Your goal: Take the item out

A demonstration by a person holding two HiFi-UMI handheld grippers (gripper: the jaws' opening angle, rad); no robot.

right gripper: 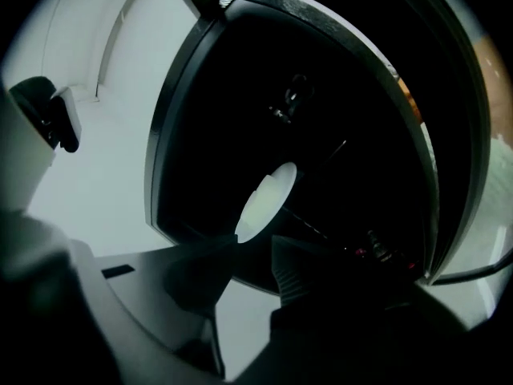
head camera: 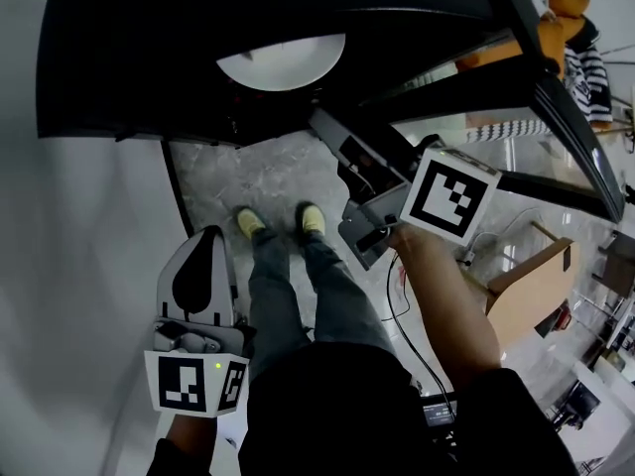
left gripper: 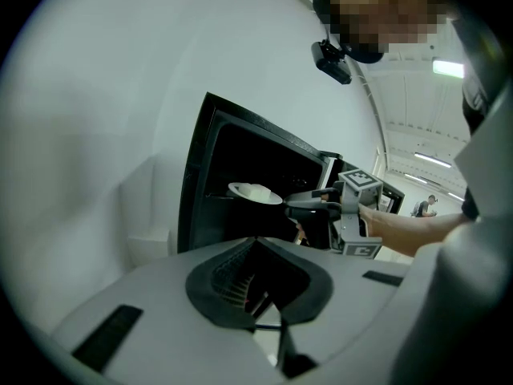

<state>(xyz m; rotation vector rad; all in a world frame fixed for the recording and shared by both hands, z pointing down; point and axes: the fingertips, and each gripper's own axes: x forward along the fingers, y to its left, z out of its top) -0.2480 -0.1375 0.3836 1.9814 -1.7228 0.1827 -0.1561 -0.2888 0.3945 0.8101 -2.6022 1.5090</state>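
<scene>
A white plate [head camera: 283, 59] [right gripper: 268, 197] with something pale on it [left gripper: 255, 191] sits inside a black oven-like cabinet [head camera: 129, 58] [left gripper: 210, 175] [right gripper: 345, 119]. My right gripper [head camera: 322, 122] [left gripper: 300, 207] [right gripper: 252, 243] reaches toward the cabinet mouth, jaws apart. In the right gripper view the plate's near rim lies at the gap between the jaw tips; I see no pad pressing on it. My left gripper [head camera: 203, 251] [left gripper: 260, 247] hangs low at the left, away from the cabinet, its jaws together with nothing in them.
The cabinet's dark glass door [head camera: 556, 97] stands open at the right. Below me are the person's legs and yellow shoes [head camera: 250, 223] on a marbled floor. A wooden box [head camera: 531, 291] and cables lie at the right. A white wall [head camera: 79, 266] runs along the left.
</scene>
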